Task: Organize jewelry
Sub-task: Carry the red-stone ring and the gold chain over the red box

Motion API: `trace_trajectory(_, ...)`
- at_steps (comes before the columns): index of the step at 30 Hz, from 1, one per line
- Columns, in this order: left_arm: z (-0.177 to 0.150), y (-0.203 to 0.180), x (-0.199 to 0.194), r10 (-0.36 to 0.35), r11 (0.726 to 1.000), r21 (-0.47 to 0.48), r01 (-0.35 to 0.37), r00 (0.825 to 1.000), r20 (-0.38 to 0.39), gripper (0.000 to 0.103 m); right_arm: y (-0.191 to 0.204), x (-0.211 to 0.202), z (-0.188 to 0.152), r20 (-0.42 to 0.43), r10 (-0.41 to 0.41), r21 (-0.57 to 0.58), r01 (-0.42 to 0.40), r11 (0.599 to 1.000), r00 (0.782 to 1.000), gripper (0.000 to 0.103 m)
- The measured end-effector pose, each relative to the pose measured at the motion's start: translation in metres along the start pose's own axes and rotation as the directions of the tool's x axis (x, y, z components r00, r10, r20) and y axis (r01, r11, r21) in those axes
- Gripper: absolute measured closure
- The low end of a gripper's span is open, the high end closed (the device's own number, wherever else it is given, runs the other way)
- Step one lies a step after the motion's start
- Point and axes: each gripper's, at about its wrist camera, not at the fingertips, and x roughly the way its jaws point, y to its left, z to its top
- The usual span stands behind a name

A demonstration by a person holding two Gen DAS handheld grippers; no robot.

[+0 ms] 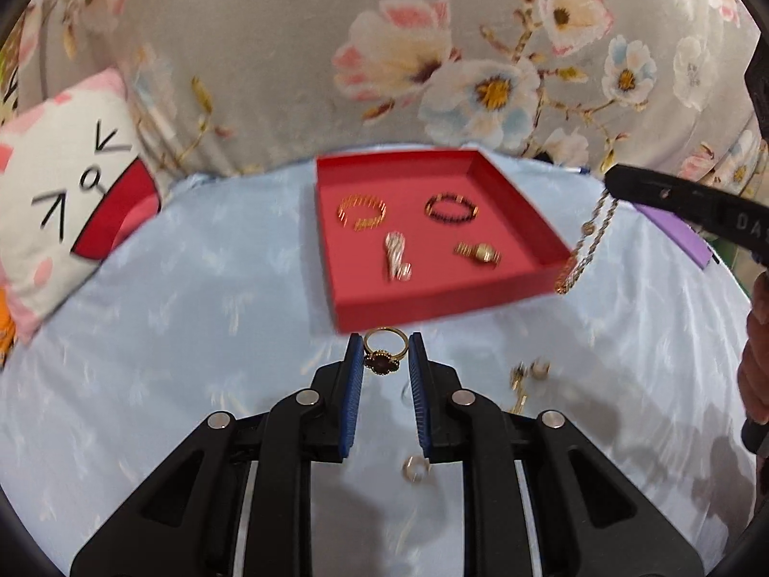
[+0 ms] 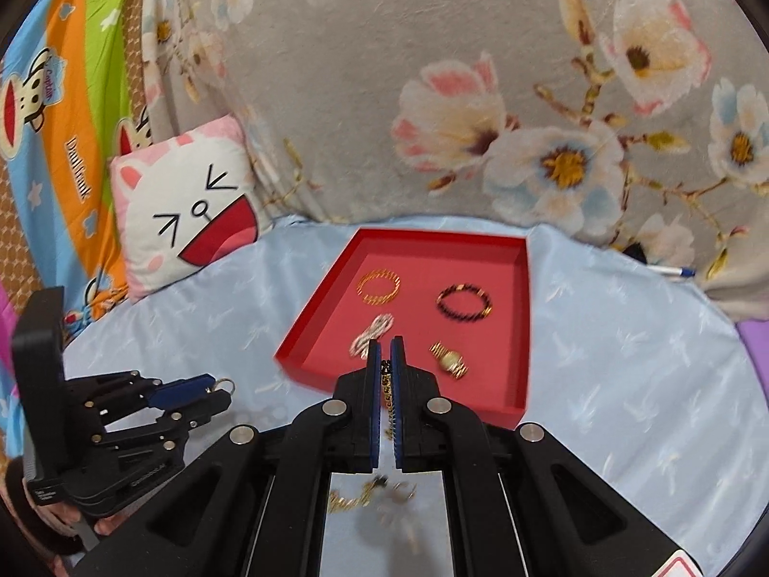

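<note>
In my left wrist view, my left tool [image 1: 384,353] grips a gold ring [image 1: 383,352] between nearly closed blue pads at lower centre, just below the red tray [image 1: 524,221] holding 4 pieces. In my right wrist view, my right tool [image 2: 384,353] pinches a gold chain [image 2: 390,404] at centre, over the tray's near edge.

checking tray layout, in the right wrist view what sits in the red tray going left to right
In the red tray: silver chain bracelet → gold bangle → gold watch → dark beaded bracelet.
</note>
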Motion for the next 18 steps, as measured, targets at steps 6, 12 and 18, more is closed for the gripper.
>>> trace_trajectory(6, 0.060, -0.008, 0.037, 0.002, 1.000, 0.001, -0.002, 0.999, 0.033, 0.085, -0.020, 0.030, 0.031, 0.007, -0.055, 0.013, 0.055, 0.998, 0.998, 0.100)
trace_trajectory(12, 0.090, -0.003, 0.098, 0.013, 0.999, -0.034, -0.013, 1.000, -0.007, 0.085, -0.042, 0.078, 0.043, -0.037, -0.074, 0.048, 0.076, 0.996, 0.997, 0.100)
trace_trajectory(18, 0.094, 0.013, 0.150, 0.061, 0.996, -0.059, -0.065, 0.995, -0.074, 0.085, -0.059, 0.134, 0.041, -0.111, -0.097, 0.069, 0.105, 0.992, 0.989, 0.100)
